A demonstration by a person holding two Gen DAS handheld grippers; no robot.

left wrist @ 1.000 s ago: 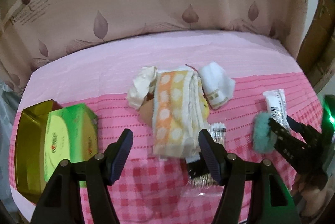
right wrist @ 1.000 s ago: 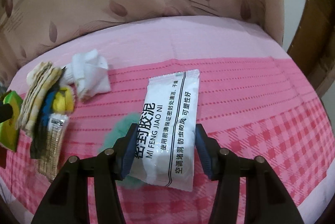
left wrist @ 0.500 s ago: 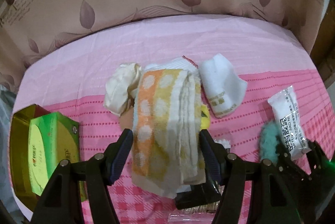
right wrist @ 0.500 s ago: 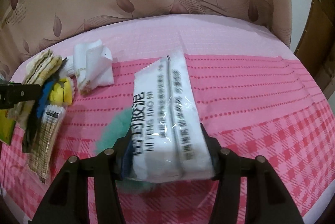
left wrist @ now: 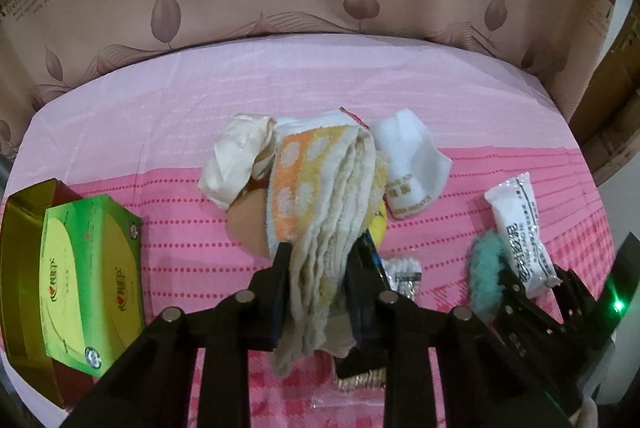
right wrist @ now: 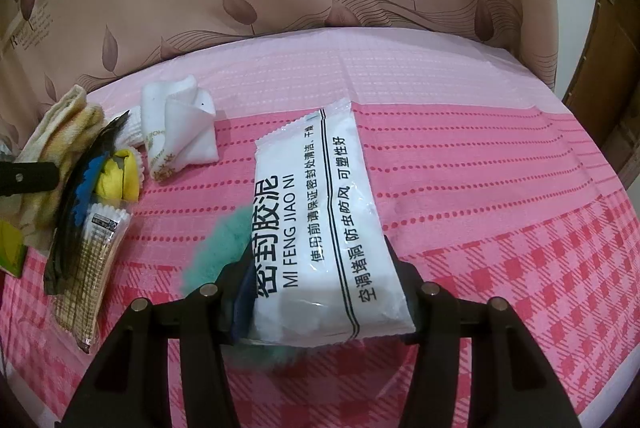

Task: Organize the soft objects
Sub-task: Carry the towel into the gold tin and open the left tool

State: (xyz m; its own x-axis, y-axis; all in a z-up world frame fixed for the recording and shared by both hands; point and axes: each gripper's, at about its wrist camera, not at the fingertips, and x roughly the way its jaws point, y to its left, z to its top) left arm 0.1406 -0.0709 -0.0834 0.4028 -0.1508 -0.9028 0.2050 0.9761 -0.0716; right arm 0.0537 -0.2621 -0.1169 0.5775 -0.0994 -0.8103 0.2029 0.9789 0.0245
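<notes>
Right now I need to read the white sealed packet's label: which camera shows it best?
The right wrist view: the white sealed packet fills the centre, print legible, gripped by the right gripper. The left wrist view shows it small at the right edge.

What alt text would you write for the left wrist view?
The left gripper, just closed, pinches a folded orange-dotted towel on a pink tablecloth. A green box lies left; a white packet lies right.

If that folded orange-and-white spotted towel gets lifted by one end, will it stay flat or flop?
Probably flop: the folded orange-and-white spotted towel already bunches where the left gripper, whose jaws have just been closing, squeezes it. Its loose layers would likely sag and fan apart. It looks light, unlikely to slip from the pads.
</notes>
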